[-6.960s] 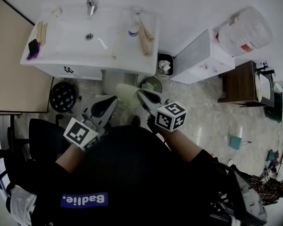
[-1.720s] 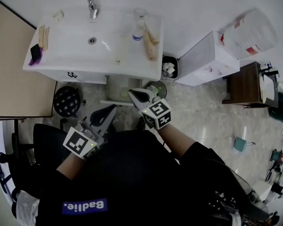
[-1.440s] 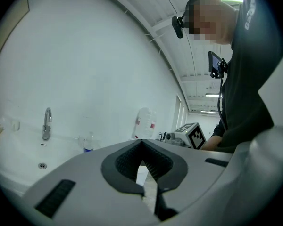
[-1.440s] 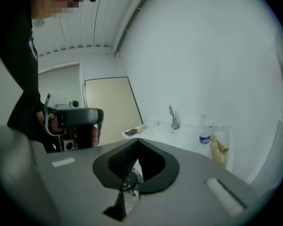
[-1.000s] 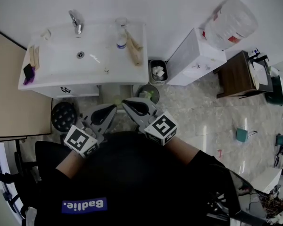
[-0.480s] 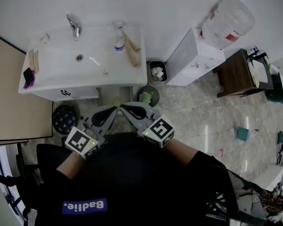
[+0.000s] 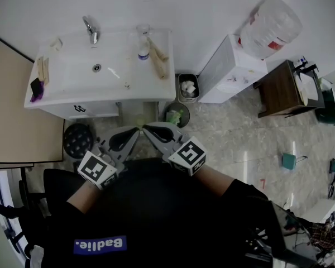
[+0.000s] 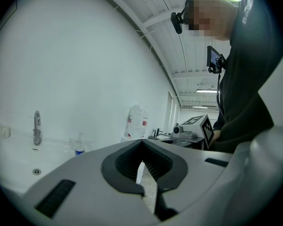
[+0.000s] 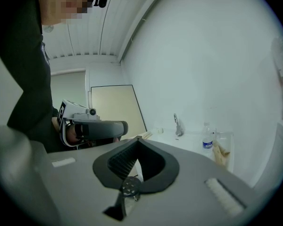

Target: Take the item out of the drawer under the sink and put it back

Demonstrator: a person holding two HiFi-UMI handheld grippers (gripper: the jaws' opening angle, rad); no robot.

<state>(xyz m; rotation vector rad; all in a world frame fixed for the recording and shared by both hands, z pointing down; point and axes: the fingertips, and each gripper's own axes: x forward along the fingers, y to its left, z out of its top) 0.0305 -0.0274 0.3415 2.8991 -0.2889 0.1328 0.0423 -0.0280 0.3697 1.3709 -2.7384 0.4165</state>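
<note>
The white sink sits on a vanity whose front faces me in the head view. I cannot tell how its drawer stands. My left gripper and right gripper are held low before the vanity, their tips almost touching each other. Both are shut with nothing between their jaws, as seen in the left gripper view and the right gripper view. A small pale green thing shows just past the tips; what it is I cannot tell.
On the sink are a tap, a bottle and a wooden brush. A bin, a bucket, a white cabinet and a water jug are to the right. A black stool stands to the left.
Seven seconds ago the grippers were apart, the right one beside a pale green item. They have drawn together, tips nearly meeting. Over the last second they have hardly moved.
</note>
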